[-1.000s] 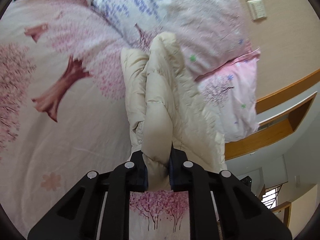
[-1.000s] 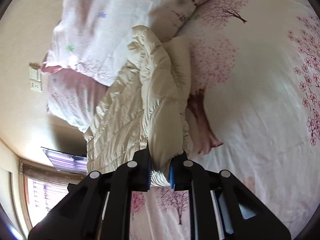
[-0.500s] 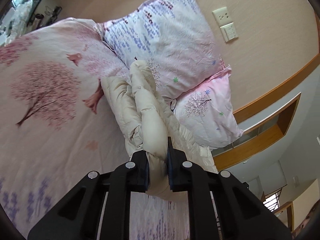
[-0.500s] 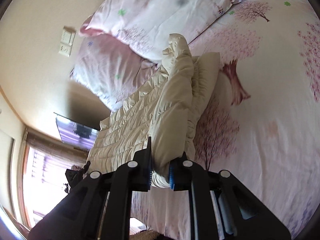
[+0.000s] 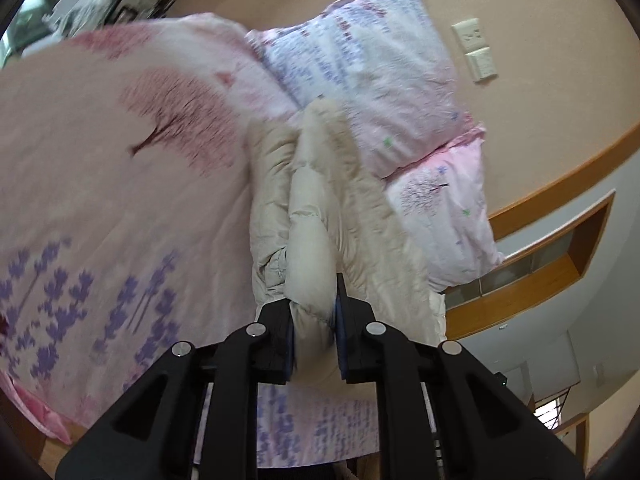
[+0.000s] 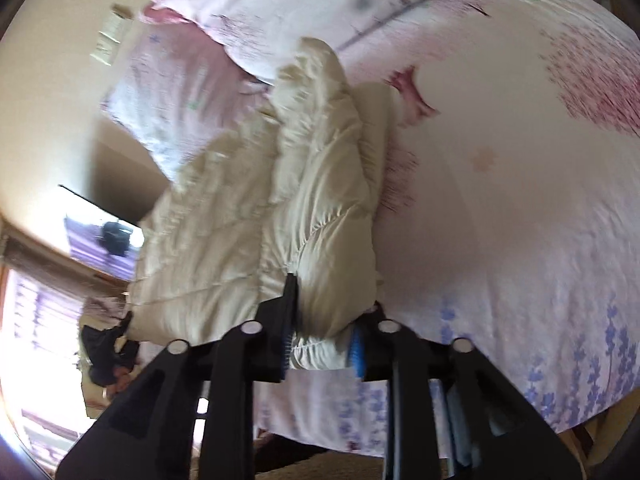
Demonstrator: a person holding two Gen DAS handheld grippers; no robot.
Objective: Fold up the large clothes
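Bedroom with a beige wall and a wall switch plate [image 5: 476, 50]; the bed [image 5: 120, 216] carries a pink cover printed with cherry trees and lavender, and two floral pillows [image 5: 372, 64] stand against the wall at its head.

The task item, a cream quilted puffer jacket [image 5: 332, 208], lies on the bed along the pillows, one padded edge lifted into a ridge over the flatter part.

Left tool [image 5: 314, 338]: jaws nearly closed, pads pressing a thick fold of the jacket between them. The grip appears firm.

Right tool [image 6: 320, 340]: jaws have just been opening. A corner of the jacket [image 6: 304, 208] sits between them, but the blue pad on the far side stands clear of the cloth, so the fold appears released on this side.

Step in hand, in my judgement: setting down a lengthwise fold, the lifted edge carried over the body of the garment.

Next move calls for the left tool to let go likewise, then both tools to draw back without dragging the puffy cloth, which is likely to spring open. A further fold across the length seems outstanding.
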